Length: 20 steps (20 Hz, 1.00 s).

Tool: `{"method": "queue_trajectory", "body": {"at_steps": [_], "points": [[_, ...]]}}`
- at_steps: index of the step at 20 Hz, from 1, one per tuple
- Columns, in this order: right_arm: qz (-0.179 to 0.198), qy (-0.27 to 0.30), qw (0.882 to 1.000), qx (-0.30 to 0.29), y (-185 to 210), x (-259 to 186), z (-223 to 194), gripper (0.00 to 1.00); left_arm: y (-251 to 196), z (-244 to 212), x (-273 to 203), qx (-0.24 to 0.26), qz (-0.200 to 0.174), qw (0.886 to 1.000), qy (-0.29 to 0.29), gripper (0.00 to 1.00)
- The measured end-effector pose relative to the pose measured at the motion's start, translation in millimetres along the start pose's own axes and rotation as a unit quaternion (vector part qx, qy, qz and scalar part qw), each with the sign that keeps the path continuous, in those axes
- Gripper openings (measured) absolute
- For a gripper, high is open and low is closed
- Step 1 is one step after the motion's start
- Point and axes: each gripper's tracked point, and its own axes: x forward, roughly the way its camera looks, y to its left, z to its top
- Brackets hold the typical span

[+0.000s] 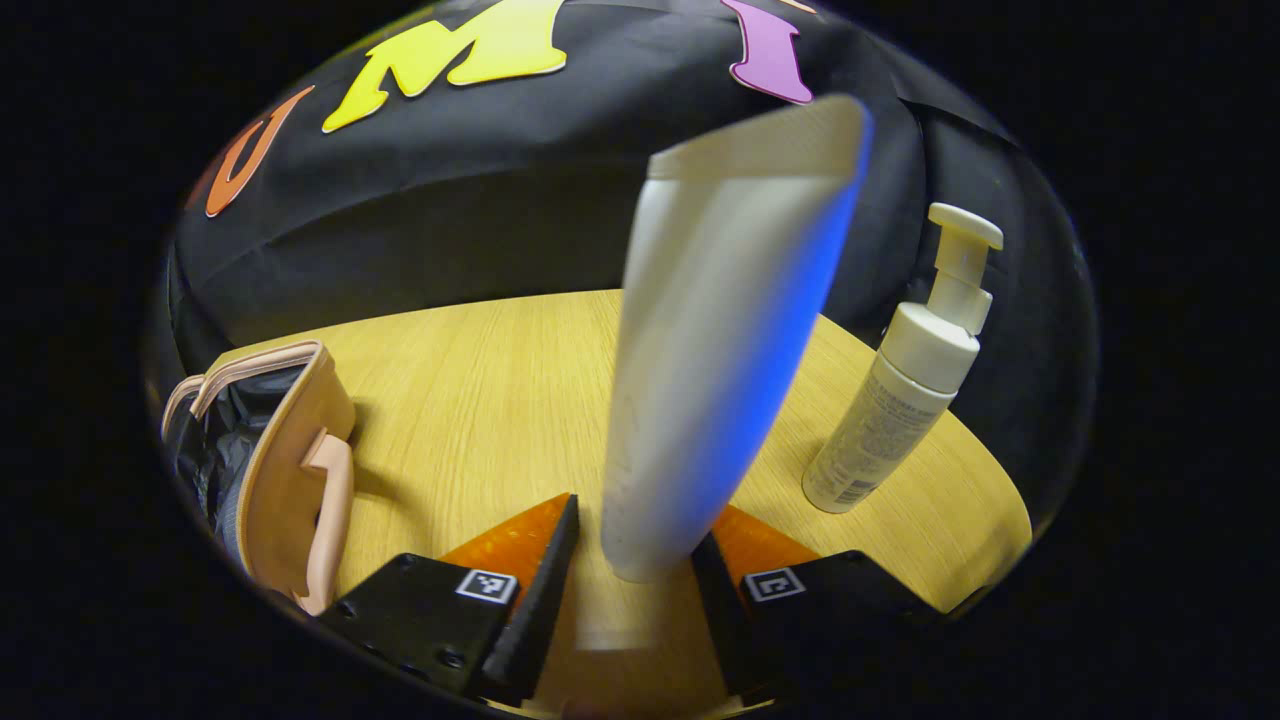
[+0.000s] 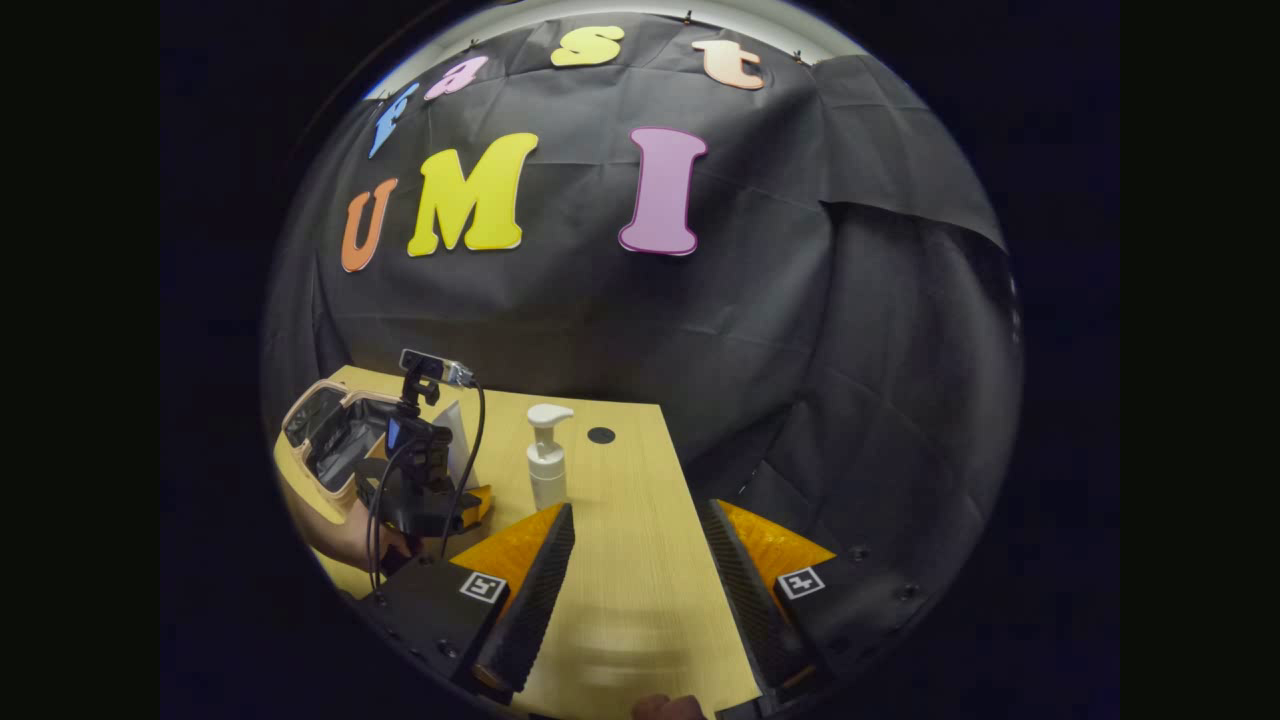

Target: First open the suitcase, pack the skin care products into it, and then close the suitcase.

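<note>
Left tool (image 1: 632,560) stands spread around a white tube (image 1: 715,340); right tool (image 2: 632,570) hangs spread with nothing between its fingers.

Whether the left fingers actually press the upright tube cannot be told: a gap shows on one side. Just right of it on the wooden surface (image 1: 480,390), a white pump bottle (image 1: 905,390) stands apart. At the surface's left edge lies the pink suitcase (image 1: 285,460), lid up, dark lining showing. From the right gripper view, the pump bottle (image 2: 547,455) stands near the left tool (image 2: 425,480), with the open suitcase (image 2: 325,435) beyond.
</note>
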Motion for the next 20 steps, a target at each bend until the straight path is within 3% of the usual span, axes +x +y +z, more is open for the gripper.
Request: {"method": "queue_trajectory", "body": {"at_steps": [2, 7, 8, 9, 11, 15, 20], "points": [[0.002, 0.0, 1.0, -0.001, 1, 7, 0, 0.78, -1, 1, 0, 0.01, -0.002, 1.0, 0.003, 0.51], [0.057, 0.01, 0.998, -0.007, 27, 40, -26, 0.8, 5, 14, -35, -0.004, -0.011, 1.0, 0.001, 0.47], [0.073, 0.015, 0.997, -0.002, 37, 49, -32, 0.79, 9, 21, -48, -0.005, -0.009, 1.0, -0.006, 0.55], [0.087, 0.025, 0.996, 0.002, 48, 60, -40, 0.79, 13, 27, -63, -0.006, -0.005, 1.0, -0.01, 0.47], [0.112, 0.04, 0.993, 0.012, 68, 80, -54, 0.8, 23, 35, -94, -0.009, 0.001, 1.0, -0.016, 0.47], [0.141, 0.048, 0.989, 0.014, 100, 123, -67, 0.79, 47, 45, -156, -0.025, 0.027, 0.999, -0.025, 0.47], [0.147, 0.043, 0.988, -0.005, 124, 172, -73, 0.78, 85, 54, -216, -0.059, 0.086, 0.994, -0.039, 0.47]]}}
